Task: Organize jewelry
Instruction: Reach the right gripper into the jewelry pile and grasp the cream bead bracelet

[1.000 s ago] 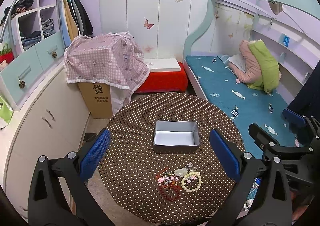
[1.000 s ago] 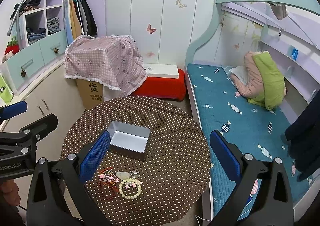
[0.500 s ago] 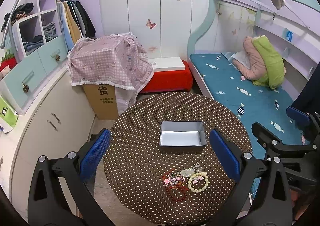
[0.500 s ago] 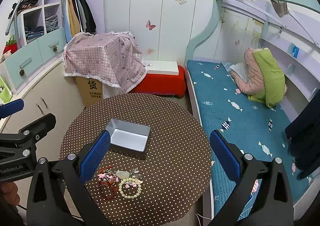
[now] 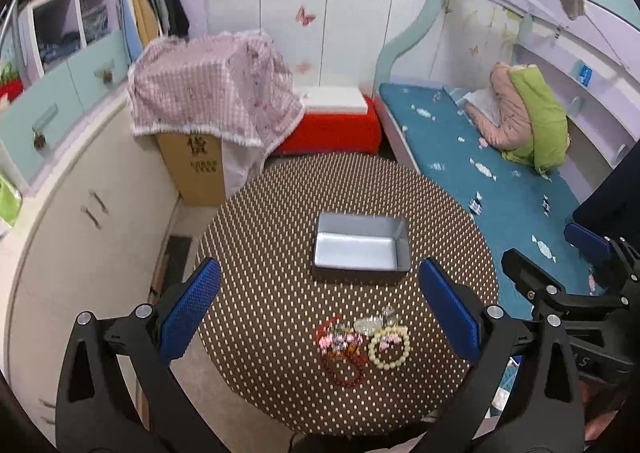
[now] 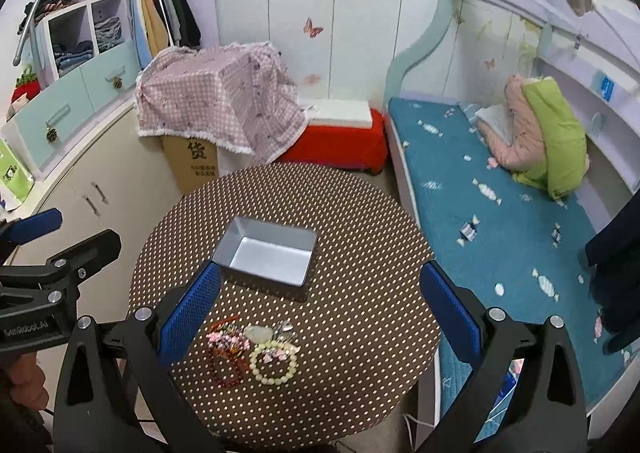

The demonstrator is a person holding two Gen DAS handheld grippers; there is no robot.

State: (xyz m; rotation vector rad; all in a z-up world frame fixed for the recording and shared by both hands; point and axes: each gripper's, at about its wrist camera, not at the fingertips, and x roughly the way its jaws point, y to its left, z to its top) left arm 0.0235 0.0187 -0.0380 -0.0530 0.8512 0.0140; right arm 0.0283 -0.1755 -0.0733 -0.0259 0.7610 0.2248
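A small heap of jewelry lies near the front of the round dotted table [image 5: 280,213]: a cream bead bracelet [image 5: 389,347], a red bead bracelet [image 5: 344,365] with pink pieces, and a pale pendant [image 5: 368,325]. The cream bracelet [image 6: 273,363] and red bracelet [image 6: 226,367] also show in the right wrist view. An empty grey metal box [image 5: 361,247] [image 6: 266,253] sits behind them. My left gripper [image 5: 320,313] is open, high above the jewelry. My right gripper [image 6: 320,313] is open, above and right of it. Both are empty.
A bed [image 6: 500,213] with teal cover runs along the table's right side. A cardboard box under a pink checked cloth [image 5: 212,93] and a red stool [image 5: 332,129] stand behind the table. White cabinets [image 5: 80,213] line the left.
Both grippers have drifted slightly, the left one moving left, so the table and jewelry shift right in its view. Jaws stay open; the jewelry and box have not moved.
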